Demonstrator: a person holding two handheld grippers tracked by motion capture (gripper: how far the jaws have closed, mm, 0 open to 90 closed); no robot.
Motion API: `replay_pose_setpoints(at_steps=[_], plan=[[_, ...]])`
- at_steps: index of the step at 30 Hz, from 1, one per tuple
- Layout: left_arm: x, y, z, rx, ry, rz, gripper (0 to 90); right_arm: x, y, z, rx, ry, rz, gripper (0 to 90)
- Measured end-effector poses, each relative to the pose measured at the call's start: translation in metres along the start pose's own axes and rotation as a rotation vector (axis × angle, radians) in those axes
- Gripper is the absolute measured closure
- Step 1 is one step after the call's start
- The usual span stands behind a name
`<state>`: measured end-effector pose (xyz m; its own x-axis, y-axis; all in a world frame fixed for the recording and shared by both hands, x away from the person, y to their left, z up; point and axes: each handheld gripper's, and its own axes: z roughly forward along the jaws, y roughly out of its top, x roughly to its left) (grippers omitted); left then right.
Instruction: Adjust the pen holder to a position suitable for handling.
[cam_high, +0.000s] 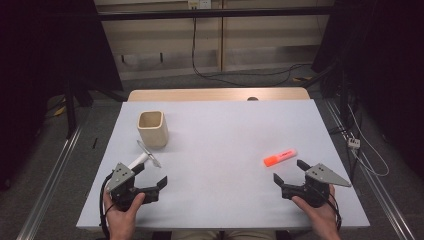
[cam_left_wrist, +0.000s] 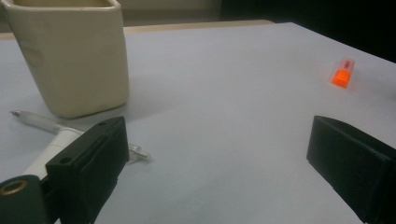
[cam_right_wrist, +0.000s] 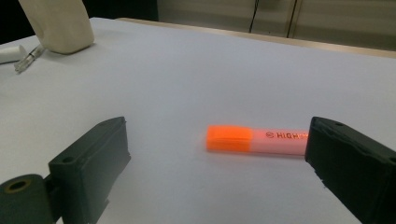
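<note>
Right gripper view reads "HIGH" on the orange highlighter (cam_right_wrist: 257, 139) between open right tongs (cam_right_wrist: 217, 168).

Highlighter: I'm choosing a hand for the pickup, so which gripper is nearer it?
Right. The right gripper sits just below the highlighter, jaws open towards it. The left gripper is far across the table, by the cup.

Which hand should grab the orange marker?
Right, I'd guess. The right gripper is open just beside the orange highlighter, which lies between its jaws in the right gripper view. The left gripper sits far across the table.
</note>
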<state>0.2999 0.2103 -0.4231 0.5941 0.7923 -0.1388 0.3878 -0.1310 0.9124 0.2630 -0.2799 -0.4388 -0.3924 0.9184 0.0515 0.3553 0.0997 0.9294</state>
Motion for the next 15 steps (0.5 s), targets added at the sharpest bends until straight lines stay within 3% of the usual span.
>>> replay_pose_setpoints(at_steps=[8, 13, 15], plan=[[0.003, 0.003, 0.005, 0.021, 0.023, -0.001, 6.5, -0.002, 0.000, 0.003, 0.011, 0.018, 0.008, 6.4], [0.004, 0.008, 0.011, 0.037, 0.008, 0.005, 8.7, -0.002, 0.000, 0.003, 0.012, 0.027, 0.003, 6.4], [0.004, 0.011, 0.012, 0.050, 0.032, 0.012, 8.8, -0.002, -0.001, 0.003, 0.015, 0.027, -0.005, 6.4]])
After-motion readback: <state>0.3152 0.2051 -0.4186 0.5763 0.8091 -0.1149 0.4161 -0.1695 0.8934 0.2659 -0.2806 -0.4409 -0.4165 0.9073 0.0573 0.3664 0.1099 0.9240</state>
